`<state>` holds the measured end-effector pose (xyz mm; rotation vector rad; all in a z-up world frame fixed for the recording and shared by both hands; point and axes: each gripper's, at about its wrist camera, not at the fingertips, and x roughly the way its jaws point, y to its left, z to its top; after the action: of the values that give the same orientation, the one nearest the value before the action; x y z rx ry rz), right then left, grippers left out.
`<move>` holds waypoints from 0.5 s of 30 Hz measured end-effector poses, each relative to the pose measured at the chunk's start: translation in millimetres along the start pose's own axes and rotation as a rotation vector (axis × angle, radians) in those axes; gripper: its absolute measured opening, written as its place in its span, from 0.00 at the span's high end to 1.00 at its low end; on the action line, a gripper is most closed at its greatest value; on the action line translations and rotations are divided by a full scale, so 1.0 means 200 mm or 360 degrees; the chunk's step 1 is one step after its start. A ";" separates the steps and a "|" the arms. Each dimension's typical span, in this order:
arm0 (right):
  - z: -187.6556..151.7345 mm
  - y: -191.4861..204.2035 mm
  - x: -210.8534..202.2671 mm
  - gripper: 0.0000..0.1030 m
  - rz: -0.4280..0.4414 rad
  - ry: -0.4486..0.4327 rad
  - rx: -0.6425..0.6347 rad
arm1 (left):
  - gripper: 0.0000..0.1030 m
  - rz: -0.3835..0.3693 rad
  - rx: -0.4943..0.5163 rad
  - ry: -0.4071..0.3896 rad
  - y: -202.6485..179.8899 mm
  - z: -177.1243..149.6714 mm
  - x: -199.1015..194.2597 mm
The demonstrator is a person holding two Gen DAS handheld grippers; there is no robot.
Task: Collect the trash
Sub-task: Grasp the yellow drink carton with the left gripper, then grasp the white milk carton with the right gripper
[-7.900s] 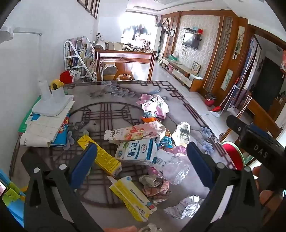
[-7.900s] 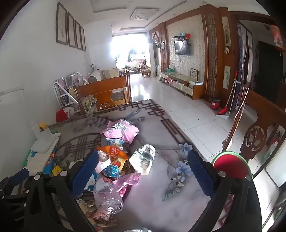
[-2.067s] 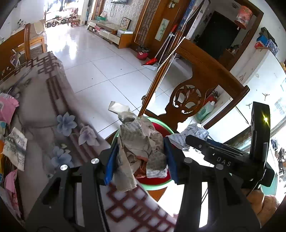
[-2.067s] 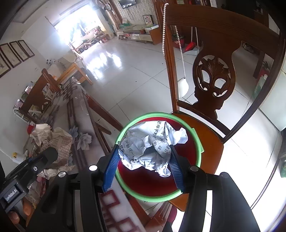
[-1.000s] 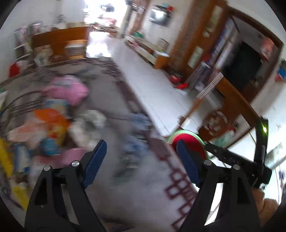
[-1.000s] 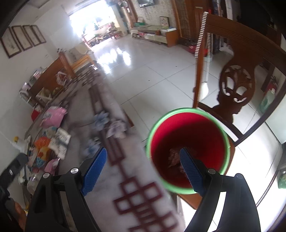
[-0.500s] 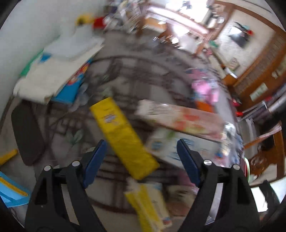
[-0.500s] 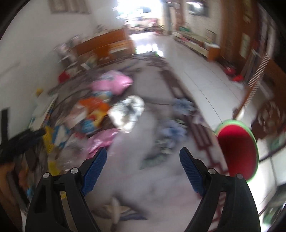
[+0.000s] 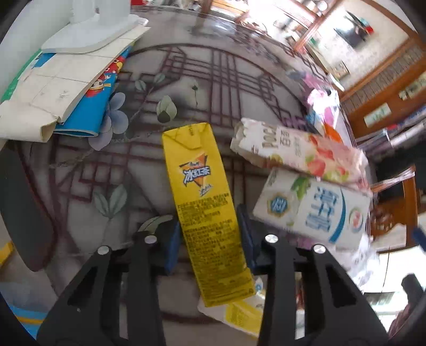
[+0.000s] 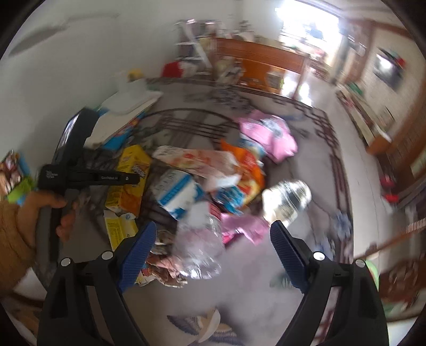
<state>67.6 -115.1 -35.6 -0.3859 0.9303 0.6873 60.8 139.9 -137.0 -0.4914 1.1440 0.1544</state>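
Now: L tongs (image 9: 209, 237) clamped round yellow carton (image 9: 205, 213); R tongs (image 10: 210, 247) wide.

The surface (image 9: 87, 165) wears a grey cloth printed with dark lattice lines and pale flowers. A white wall (image 10: 80, 53) rises at ten o'clock. Toward one o'clock, bright daylight floods a doorway (image 10: 306, 18) behind a wooden chair back (image 10: 261, 61). Pale floor tiles (image 10: 354, 149) run along three o'clock, beside wood-panelled walls (image 10: 404, 125).

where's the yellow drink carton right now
In the left wrist view the yellow carton lies on the table between the fingers of the left gripper, just left of the white and blue milk carton.
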 end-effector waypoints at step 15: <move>0.21 0.14 0.40 0.20 0.0236 0.0219 -0.0399 | 0.49 -0.0002 0.0028 0.0051 0.07 -0.04 -0.02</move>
<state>105.5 -41.2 -78.9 -0.5959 1.0130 0.9264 46.4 149.3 -140.7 -0.4804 1.1754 0.1354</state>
